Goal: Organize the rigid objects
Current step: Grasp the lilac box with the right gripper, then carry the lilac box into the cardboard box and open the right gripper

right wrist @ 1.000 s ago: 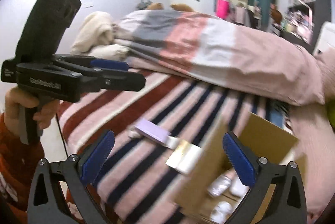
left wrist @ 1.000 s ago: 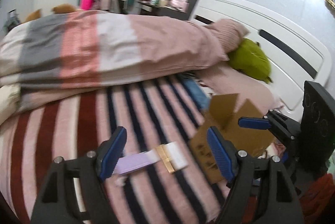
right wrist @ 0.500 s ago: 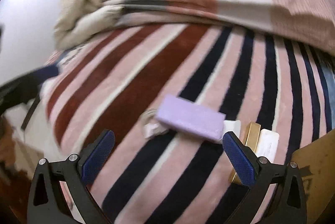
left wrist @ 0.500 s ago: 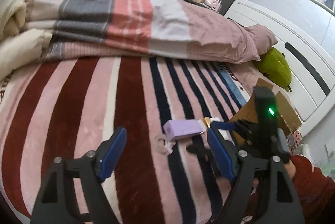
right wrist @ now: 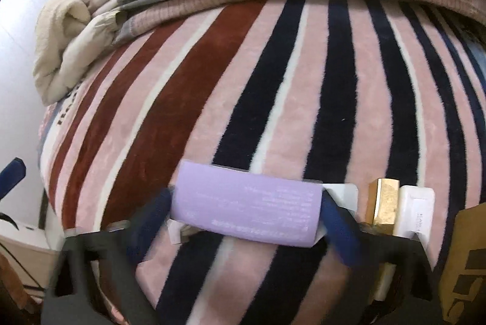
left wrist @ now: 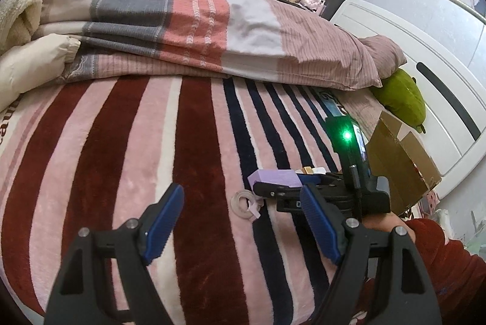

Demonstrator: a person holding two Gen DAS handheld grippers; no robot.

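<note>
A lilac box [right wrist: 247, 205] lies on the striped blanket [right wrist: 273, 82]. My right gripper [right wrist: 246, 218] has its blue pads against both ends of the box and is shut on it. In the left wrist view the box [left wrist: 275, 177] lies just beyond the right gripper's body [left wrist: 331, 193]. A gold-and-white box [right wrist: 398, 209] lies right of the lilac one. A clear tape ring [left wrist: 243, 202] lies on the blanket ahead of my left gripper [left wrist: 241, 226], which is open and empty above the blanket.
An open cardboard box [left wrist: 401, 164] stands at the bed's right edge, near a green plush [left wrist: 401, 98] and the white headboard [left wrist: 440, 76]. A folded duvet [left wrist: 188, 21] lies across the far side. A cream blanket [right wrist: 66, 42] is bunched at the left.
My right gripper has dropped onto the lilac box and closed on its ends. My left gripper has swung left and drawn back, so the right gripper now shows ahead of it.
</note>
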